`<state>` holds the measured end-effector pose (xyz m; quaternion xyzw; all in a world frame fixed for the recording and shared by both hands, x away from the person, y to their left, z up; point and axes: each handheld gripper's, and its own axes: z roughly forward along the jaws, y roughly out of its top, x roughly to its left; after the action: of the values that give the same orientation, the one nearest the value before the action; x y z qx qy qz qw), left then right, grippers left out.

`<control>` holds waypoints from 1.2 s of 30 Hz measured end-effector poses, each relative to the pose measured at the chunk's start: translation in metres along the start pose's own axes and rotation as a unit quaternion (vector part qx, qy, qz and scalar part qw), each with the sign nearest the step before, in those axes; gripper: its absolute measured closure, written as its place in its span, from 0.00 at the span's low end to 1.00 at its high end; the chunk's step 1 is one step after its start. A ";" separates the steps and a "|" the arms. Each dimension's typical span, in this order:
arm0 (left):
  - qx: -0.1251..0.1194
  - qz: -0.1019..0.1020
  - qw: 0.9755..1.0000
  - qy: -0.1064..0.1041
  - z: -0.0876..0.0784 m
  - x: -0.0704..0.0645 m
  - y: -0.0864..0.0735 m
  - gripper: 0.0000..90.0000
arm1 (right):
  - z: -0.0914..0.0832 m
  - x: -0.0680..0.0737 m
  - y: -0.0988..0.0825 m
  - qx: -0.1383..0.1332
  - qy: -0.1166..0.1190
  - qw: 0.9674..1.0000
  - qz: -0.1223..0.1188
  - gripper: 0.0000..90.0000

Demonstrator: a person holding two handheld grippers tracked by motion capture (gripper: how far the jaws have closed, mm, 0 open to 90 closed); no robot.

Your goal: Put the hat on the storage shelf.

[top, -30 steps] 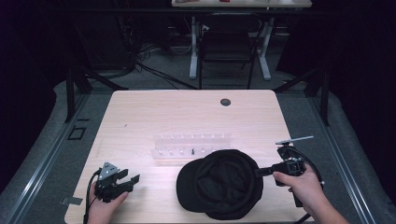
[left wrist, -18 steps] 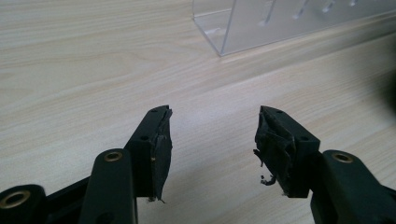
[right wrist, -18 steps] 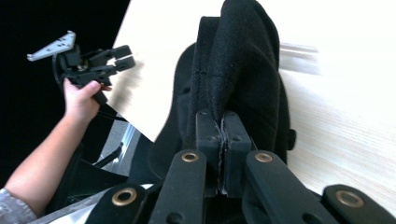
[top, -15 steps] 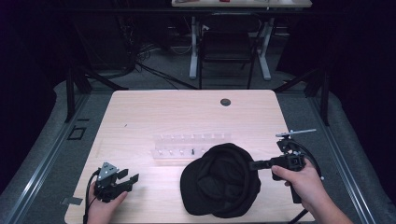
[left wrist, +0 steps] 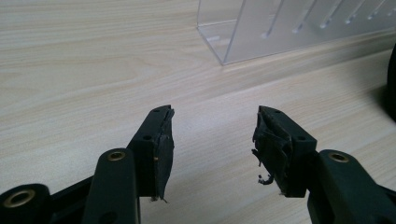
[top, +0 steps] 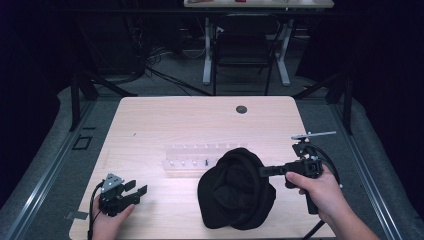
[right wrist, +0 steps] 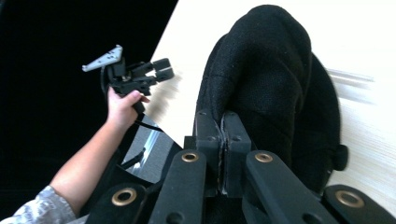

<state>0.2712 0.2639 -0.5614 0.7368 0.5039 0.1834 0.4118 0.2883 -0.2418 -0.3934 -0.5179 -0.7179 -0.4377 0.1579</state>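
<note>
A soft black fabric cap (top: pixel 236 187) hangs bunched and partly lifted at about 5 o'clock on the pale wooden surface (top: pixel 200 120), its edge pinched in the right gripper (top: pixel 265 171), whose fingers (right wrist: pixel 223 140) are pressed tight together on the cloth. In the right gripper view the cap (right wrist: pixel 271 79) rises in a dark, folded mound straight ahead of the closed fingers, with the lower part of it lying on the surface (right wrist: pixel 364 42). The person's right hand (top: pixel 315 192) grasps that gripper's handle at about 4 o'clock, with the cable looping above the wrist.

At about 7 o'clock the left gripper (top: pixel 137 192) rests low by the near edge in the person's left hand (top: pixel 107 220), well apart from the cap. Its fingers (left wrist: pixel 159 144) stand wide apart with only bare wood between them and grip nothing; they have just been easing slightly further apart. The right gripper view catches this gripper (right wrist: pixel 161 70) from across the surface, held up at about 10 o'clock.

A clear acrylic rack with a row of slots (top: pixel 200 156) lies near the centre, just beyond the cap at its 11 o'clock, and its near corner (left wrist: pixel 261 32) shows ahead of the left gripper. A small round dark grommet (top: pixel 241 109) sits in the surface towards 12 o'clock
</note>
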 end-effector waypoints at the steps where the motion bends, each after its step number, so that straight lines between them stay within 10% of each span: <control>1: 0.000 0.000 1.000 0.000 0.000 0.000 0.000 0.52 | 0.000 0.000 0.000 0.000 0.000 1.000 0.000 0.98; 36: 0.001 0.005 1.000 0.002 0.001 -0.001 0.000 0.52 | -0.045 0.038 0.029 -0.070 0.044 0.997 0.003 0.98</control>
<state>0.2715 0.2623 -0.5622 0.7392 0.5014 0.1860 0.4095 0.2881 -0.2522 -0.3282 -0.5097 -0.6763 -0.5089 0.1544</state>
